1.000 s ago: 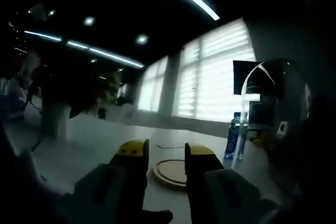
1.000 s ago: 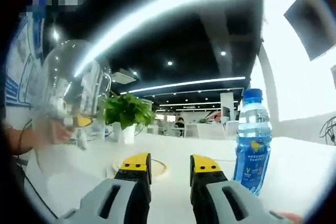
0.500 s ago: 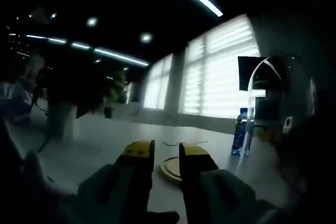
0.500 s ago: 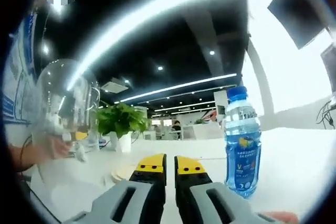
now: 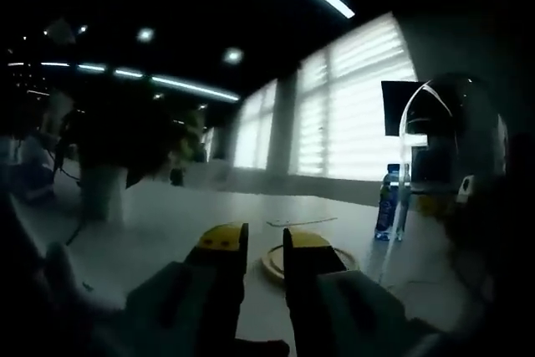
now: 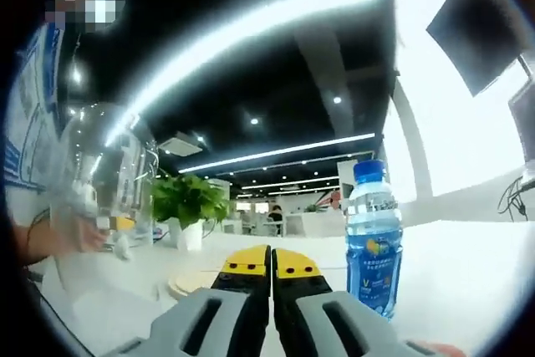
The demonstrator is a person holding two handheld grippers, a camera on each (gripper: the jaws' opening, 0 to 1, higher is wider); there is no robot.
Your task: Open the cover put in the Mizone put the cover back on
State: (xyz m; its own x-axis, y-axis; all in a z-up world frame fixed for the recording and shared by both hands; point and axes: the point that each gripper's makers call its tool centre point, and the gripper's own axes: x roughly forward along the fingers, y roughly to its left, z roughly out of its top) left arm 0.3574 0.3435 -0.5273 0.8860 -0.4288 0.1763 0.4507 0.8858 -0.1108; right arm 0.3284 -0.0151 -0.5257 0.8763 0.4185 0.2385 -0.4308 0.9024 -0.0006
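Right gripper (image 6: 272, 258) has its jaws pressed together on nothing | left gripper (image 5: 263, 240) jaws a bit apart, nothing between them | Mizone bottle (image 6: 373, 240) upright on the white table (image 6: 468, 273), just right of my right jaws | wooden base (image 5: 288, 261) lies flat past the left jaws | clear dome cover (image 6: 104, 181) is off the base, up at the left in a hand (image 6: 79, 232); potted plant (image 6: 188, 206) behind

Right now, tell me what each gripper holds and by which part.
Nothing. The right gripper is shut on air; the left gripper has jaws slightly apart, empty.
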